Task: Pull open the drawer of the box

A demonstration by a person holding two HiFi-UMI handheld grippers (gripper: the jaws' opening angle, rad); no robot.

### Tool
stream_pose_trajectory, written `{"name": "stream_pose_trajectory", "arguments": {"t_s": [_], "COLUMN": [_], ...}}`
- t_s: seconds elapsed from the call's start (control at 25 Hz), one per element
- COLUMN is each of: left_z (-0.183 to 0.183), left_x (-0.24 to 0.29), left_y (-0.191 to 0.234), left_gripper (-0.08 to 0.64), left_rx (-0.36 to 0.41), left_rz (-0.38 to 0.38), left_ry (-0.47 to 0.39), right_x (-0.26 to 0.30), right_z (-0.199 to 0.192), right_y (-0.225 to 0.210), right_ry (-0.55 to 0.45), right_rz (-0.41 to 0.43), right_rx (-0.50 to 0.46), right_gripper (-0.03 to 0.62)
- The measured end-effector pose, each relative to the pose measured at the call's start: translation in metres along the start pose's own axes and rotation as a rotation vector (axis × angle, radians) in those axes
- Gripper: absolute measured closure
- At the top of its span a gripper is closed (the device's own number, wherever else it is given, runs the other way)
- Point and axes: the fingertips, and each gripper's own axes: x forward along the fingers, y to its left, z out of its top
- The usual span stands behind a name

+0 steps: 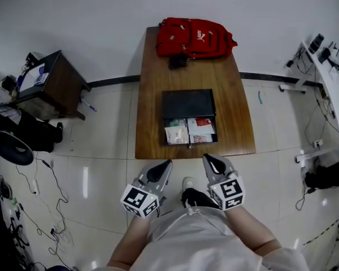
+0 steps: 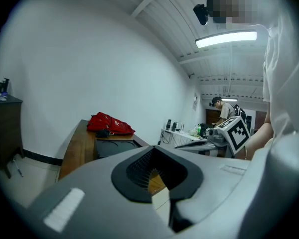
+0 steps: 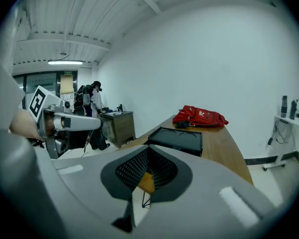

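A black box [image 1: 188, 103] lies on the long wooden table [image 1: 237, 123]. Its drawer [image 1: 190, 131] stands pulled out toward me, with several packets and papers inside. My left gripper [image 1: 168, 163] and right gripper [image 1: 206, 157] hover side by side just off the table's near edge, short of the drawer. Both are shut with nothing between the jaws. In the left gripper view the shut left gripper [image 2: 157, 176] points at the box [image 2: 114, 147]. In the right gripper view the shut right gripper [image 3: 144, 176] points at the box [image 3: 182, 138].
A red backpack [image 1: 195, 37] lies at the table's far end by the wall. A dark wooden cabinet [image 1: 51, 83] stands at the left, a white desk [image 1: 333, 89] at the right. Cables [image 1: 45, 185] trail over the tiled floor. Another person [image 2: 222, 111] stands in the background.
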Motion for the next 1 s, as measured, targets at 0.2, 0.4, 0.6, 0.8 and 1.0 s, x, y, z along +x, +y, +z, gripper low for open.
{"name": "stream_pose_trajectory", "arguments": {"t_s": [0.2, 0.4, 0.6, 0.8, 1.0], "left_z": [-0.007, -0.011, -0.014, -0.022, -0.025], "left_x": [-0.055, -0.115, -0.169, -0.198, -0.213], "left_y": [-0.04, -0.082, -0.123, -0.149, -0.166], "left_gripper": [0.554, 0.554, 0.554, 0.554, 0.554], "left_rx": [0.028, 0.05, 0.05, 0.051, 0.049], "left_rz": [-0.025, -0.046, -0.076, -0.094, -0.089], "left_ry": [-0.026, -0.074, -0.119, -0.133, -0.138], "right_x": [-0.048, -0.1, -0.15, -0.184, -0.199], "right_z": [-0.004, -0.016, -0.03, -0.041, -0.039], "right_y": [0.049, 0.109, 0.165, 0.191, 0.205], "right_ry": [-0.062, -0.1, -0.111, -0.086, -0.12], "right_rz": [-0.024, -0.041, -0.047, -0.064, -0.051], "right_rx": [-0.034, -0.051, -0.063, -0.066, -0.059], "right_gripper": [0.586, 0.586, 0.586, 0.586, 0.586]}}
